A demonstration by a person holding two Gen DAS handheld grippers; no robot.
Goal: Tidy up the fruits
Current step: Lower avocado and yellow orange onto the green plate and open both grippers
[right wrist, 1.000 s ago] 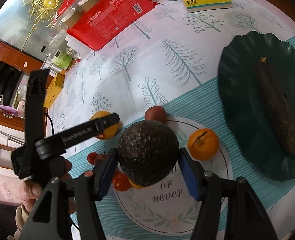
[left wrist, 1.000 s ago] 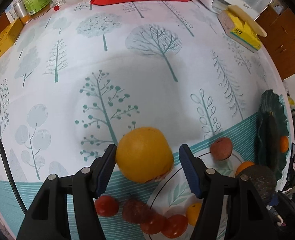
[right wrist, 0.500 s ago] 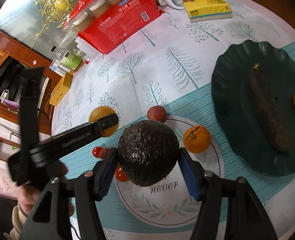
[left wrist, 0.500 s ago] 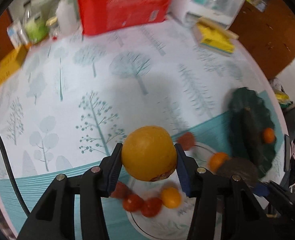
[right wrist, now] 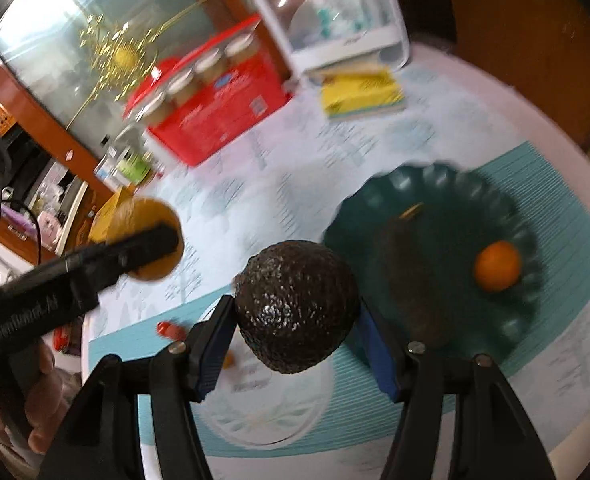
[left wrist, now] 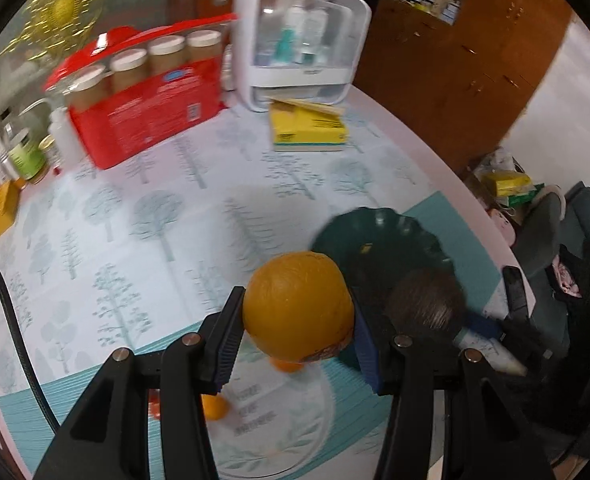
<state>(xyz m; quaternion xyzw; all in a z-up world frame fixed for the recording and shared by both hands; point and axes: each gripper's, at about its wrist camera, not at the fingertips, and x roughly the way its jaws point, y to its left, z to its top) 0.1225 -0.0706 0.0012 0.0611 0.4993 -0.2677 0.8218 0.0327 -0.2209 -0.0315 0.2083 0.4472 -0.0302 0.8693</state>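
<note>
Wooden cabinets (left wrist: 447, 60) behind table; white wall (left wrist: 555, 92) right.

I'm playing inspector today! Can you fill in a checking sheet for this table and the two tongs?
Surface: tree-print tablecloth.
Job's things: orange in left tongs; avocado in right tongs; green plate holding a small orange fruit and a long dark fruit; white plate.
Clutter: red package, yellow box, white case.
Grippers: both tongs shut on fruit, raised.
Cables: black cable, left edge.
Surroundings: wooden cabinets.
</note>
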